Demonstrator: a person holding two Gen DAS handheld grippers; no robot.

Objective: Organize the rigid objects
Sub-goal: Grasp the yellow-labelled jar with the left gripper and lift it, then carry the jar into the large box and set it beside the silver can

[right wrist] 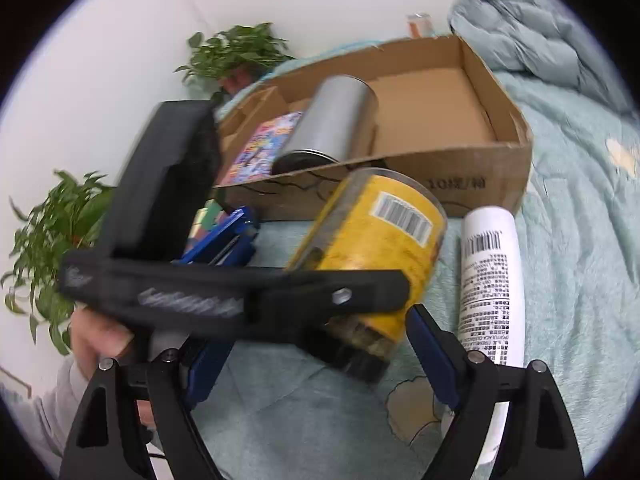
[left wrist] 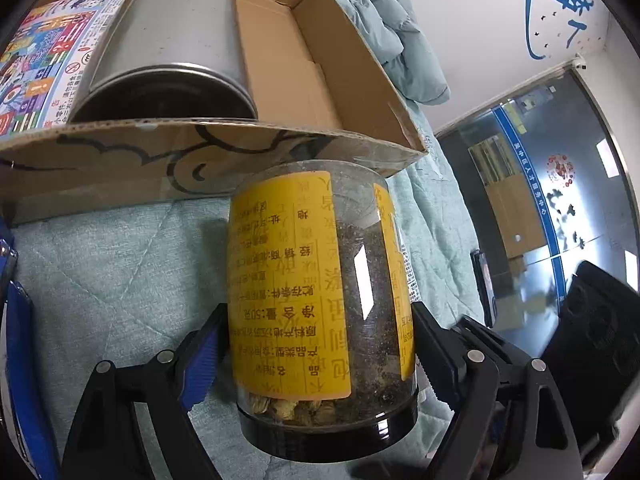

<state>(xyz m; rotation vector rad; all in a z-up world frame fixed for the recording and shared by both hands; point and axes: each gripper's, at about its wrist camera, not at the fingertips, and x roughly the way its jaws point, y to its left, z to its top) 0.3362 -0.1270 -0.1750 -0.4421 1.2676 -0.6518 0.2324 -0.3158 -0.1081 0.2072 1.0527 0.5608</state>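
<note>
Left hand-held gripper (left wrist: 320, 360) clamping yellow-labelled jar (left wrist: 320, 300), jar lid partly cut off

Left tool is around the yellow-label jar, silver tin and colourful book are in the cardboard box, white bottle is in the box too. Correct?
Not quite: the white bottle lies on the quilt outside the cardboard box, as the right wrist view shows. The rest holds: the left tool is around the yellow-label jar, and the silver tin and colourful book are in the box.
</note>
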